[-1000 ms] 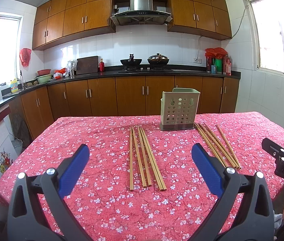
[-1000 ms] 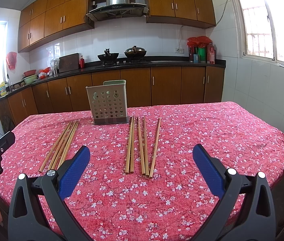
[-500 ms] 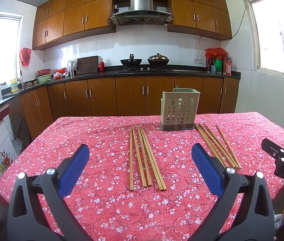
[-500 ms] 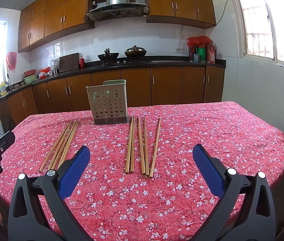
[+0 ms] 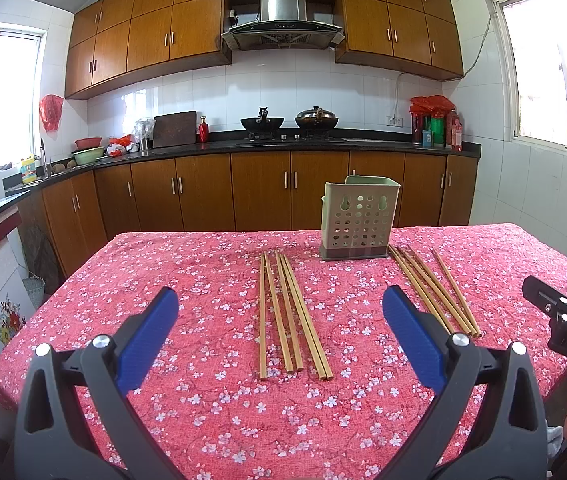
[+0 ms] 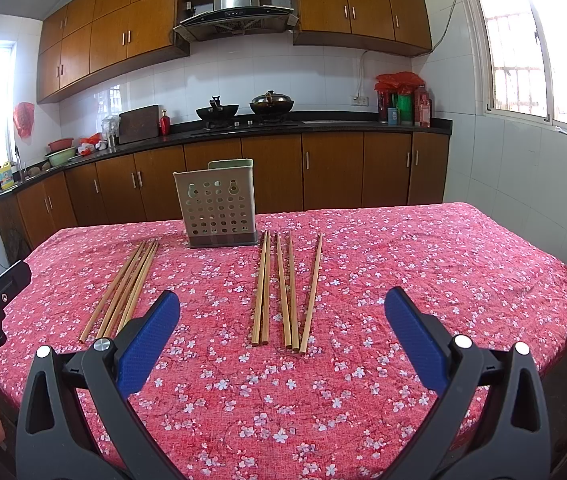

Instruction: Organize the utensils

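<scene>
- Chopsticks: one bundle lies dead ahead of my left gripper, another ahead of my right gripper, long axes running away from me toward the holder.
- Both grippers' jaws gape wide, empty, each equally near its own bundle.

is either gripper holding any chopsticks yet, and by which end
Neither. The left gripper and right gripper are both open and empty; all chopsticks lie on the tablecloth.
</scene>
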A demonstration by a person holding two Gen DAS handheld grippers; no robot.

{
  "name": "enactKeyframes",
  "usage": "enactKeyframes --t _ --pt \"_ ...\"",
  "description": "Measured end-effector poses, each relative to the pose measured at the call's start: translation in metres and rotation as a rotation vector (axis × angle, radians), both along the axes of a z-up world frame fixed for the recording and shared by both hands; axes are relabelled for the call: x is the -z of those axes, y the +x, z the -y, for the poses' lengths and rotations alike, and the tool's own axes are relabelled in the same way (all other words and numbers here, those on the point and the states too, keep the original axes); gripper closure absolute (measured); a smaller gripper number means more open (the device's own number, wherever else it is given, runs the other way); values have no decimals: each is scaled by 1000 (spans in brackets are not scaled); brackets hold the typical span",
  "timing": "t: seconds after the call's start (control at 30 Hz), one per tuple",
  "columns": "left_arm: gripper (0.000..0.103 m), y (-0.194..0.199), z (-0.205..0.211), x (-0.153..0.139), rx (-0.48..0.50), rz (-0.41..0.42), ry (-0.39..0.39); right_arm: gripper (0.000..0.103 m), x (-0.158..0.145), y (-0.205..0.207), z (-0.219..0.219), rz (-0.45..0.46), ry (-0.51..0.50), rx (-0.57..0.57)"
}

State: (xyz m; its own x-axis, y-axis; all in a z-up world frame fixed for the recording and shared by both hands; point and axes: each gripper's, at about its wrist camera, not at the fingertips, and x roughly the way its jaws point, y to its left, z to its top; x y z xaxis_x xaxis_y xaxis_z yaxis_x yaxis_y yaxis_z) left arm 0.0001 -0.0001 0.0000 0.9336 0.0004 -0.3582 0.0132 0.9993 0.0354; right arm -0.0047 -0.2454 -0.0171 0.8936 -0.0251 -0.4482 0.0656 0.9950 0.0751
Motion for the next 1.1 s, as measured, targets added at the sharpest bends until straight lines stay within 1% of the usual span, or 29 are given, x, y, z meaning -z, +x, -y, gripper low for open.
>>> enactKeyframes --t 1.1 --pt "4 2 -3 1 1 -9 3 2 2 2 1 -8 3 3"
